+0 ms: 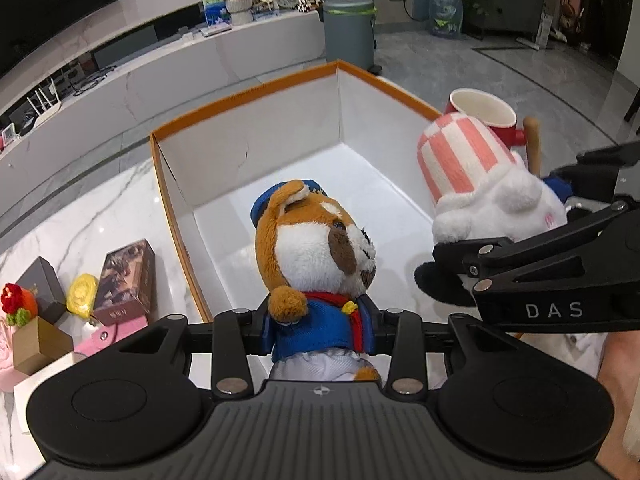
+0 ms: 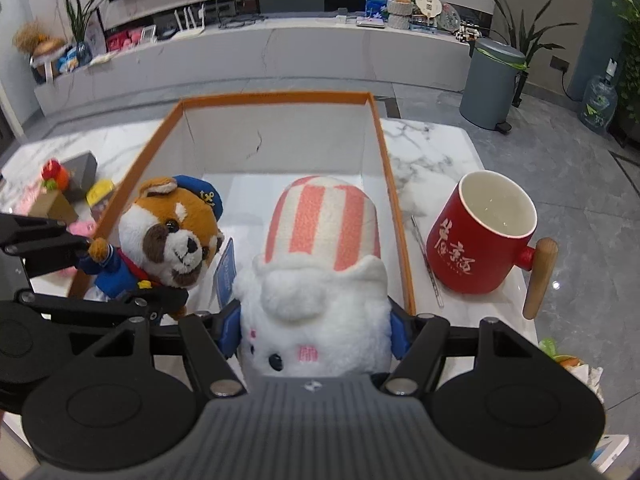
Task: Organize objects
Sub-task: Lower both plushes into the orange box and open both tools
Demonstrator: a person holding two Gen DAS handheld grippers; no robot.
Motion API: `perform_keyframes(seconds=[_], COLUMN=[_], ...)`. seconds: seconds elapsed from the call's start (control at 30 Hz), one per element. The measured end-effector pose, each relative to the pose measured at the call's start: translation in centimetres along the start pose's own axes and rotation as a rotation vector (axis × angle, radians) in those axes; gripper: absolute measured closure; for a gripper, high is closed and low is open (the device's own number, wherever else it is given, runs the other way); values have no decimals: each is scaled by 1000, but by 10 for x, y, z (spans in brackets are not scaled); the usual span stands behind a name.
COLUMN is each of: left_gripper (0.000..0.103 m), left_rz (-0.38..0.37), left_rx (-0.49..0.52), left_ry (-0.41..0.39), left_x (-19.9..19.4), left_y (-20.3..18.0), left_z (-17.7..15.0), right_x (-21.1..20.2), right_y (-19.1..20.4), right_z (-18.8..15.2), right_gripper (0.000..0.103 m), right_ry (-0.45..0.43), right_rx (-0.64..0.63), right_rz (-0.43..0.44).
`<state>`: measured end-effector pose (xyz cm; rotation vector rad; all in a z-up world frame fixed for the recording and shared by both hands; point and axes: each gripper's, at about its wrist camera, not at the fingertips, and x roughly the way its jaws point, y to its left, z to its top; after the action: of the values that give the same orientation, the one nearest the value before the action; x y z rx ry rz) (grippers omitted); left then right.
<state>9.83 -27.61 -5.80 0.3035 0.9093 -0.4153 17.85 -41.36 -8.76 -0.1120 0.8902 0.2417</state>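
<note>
Orange-rimmed box, white inside, sits on the marble table. Both grippers hang over its near end, each holding a plush.

Left gripper: clamped on the dog at the torso, around its blue jacket. Dog is upright, over the box interior near the left wall; from these views I can't tell if it touches the box floor.

Right gripper: pads squeezed against the sides of the white plush, the one with the pink-striped hat. It hangs over the box's right half, just inside the right wall. In the right wrist view the dog is just beside it on the left; contact between the two can't be made out.

Red mug with wooden handle stands outside the box, just right of the wall. Glass rod lies between mug and box. Small boxes and a knitted flower sit on the table left of the box.
</note>
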Motion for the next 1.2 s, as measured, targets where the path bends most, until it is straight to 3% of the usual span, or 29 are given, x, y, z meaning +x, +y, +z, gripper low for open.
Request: perform_keyframes(seconds=[0.27, 0.5, 0.7, 0.87, 1.2], left_gripper=[60, 60, 60, 59, 53], left_rz=[43, 38, 46, 73, 60], left_rx=[95, 132, 208, 256, 311], left_ry=[20, 74, 160, 181, 223], left_x=[3, 8, 22, 31, 39], left_y=[-16, -16, -19, -21, -19], left_z=[-3, 4, 13, 13, 16], right_x=[6, 9, 23, 37, 48], right_y=[8, 10, 19, 29, 29], right_z=[-5, -2, 10, 17, 26], right_gripper=[34, 34, 34, 34, 33], right_ry=[29, 58, 150, 219, 296], right_rx=[-73, -100, -175, -271, -302], right_rz=[-25, -36, -70, -106, -59])
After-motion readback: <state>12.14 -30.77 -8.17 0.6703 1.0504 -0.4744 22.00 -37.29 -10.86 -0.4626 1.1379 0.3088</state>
